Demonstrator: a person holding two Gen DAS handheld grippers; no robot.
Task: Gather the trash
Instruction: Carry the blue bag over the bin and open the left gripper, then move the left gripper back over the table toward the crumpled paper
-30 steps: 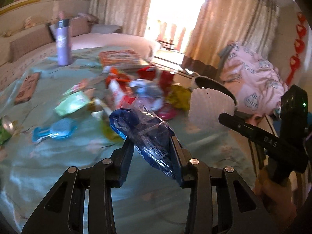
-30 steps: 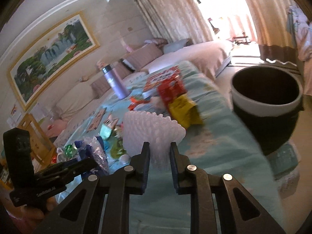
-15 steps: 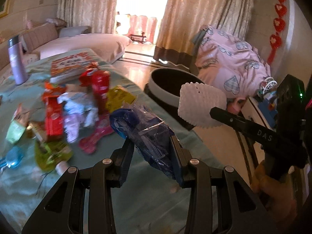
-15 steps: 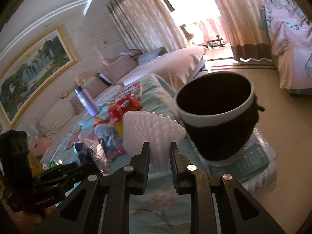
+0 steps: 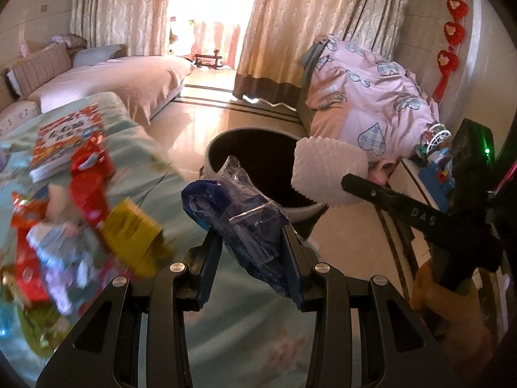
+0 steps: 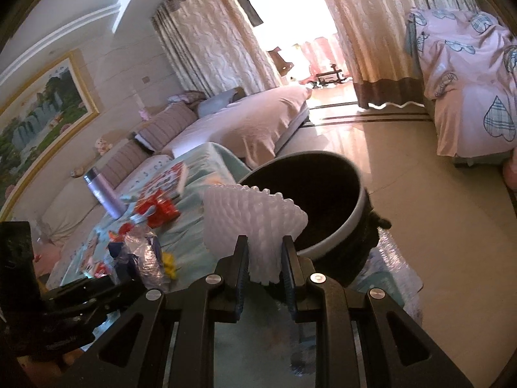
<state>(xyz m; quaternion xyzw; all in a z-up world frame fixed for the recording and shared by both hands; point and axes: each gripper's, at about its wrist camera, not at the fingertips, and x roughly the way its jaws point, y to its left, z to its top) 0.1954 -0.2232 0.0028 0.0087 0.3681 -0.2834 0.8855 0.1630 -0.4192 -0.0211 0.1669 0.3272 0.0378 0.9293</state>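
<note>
**Both loads near the bin mouth**

The right gripper (image 6: pixel 265 258) pinches a white foam net (image 6: pixel 255 220) whose top edge overlaps the bin (image 6: pixel 342 226) rim, so this hand seems nearer. The left gripper (image 5: pixel 252 245) clamps a blue plastic bag (image 5: pixel 239 213); the bin (image 5: pixel 258 152) lies straight ahead, just past the table (image 5: pixel 226 333) edge.

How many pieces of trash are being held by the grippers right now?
2. A blue plastic bag in the left gripper, and a white foam net in the right gripper, both near the bin.
</note>
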